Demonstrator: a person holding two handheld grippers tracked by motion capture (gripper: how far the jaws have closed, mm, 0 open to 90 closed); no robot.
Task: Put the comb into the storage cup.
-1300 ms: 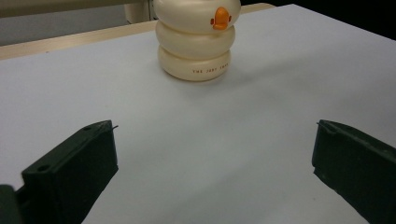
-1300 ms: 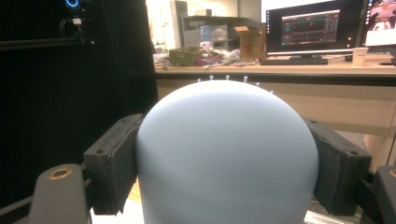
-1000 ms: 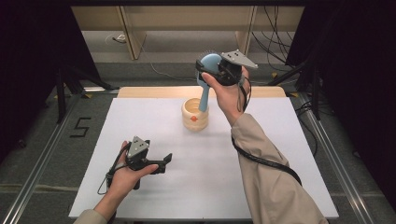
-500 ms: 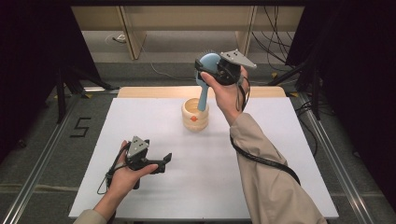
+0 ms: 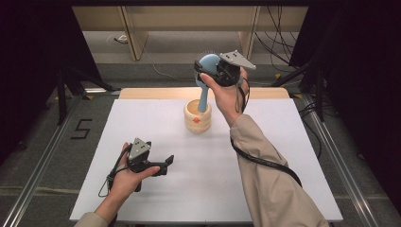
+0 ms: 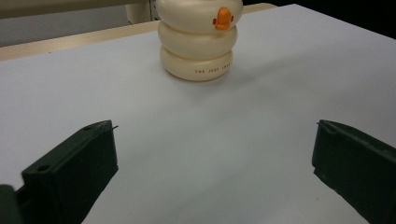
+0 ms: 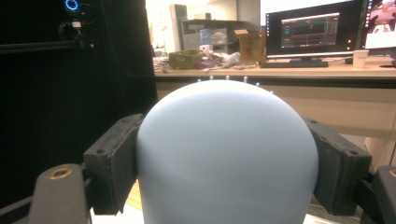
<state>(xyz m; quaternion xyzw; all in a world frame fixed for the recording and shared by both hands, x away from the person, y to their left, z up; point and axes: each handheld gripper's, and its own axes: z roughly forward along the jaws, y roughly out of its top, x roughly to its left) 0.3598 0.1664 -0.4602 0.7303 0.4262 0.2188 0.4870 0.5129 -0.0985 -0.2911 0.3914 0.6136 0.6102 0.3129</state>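
Observation:
A pale blue hairbrush (image 5: 204,94) stands upright with its handle end inside a cream ringed holder (image 5: 197,120) at the back middle of the white board. My right gripper (image 5: 207,71) is raised above the holder and shut on the brush's rounded head (image 7: 226,116), one pad on each side; white bristle tips peek over the top. The holder (image 6: 198,42) bears a small orange beak and small lettering on its lowest ring. My left gripper (image 5: 163,164) rests low over the board at front left, held in a hand, its jaws open (image 6: 215,154) and nothing between them.
The white board (image 5: 283,156) lies on a wooden table with metal rails on both sides. A "5" is marked on the floor (image 5: 81,128) at left. Dark stands and cables sit behind the table. A desk with a monitor (image 7: 310,30) lies far off.

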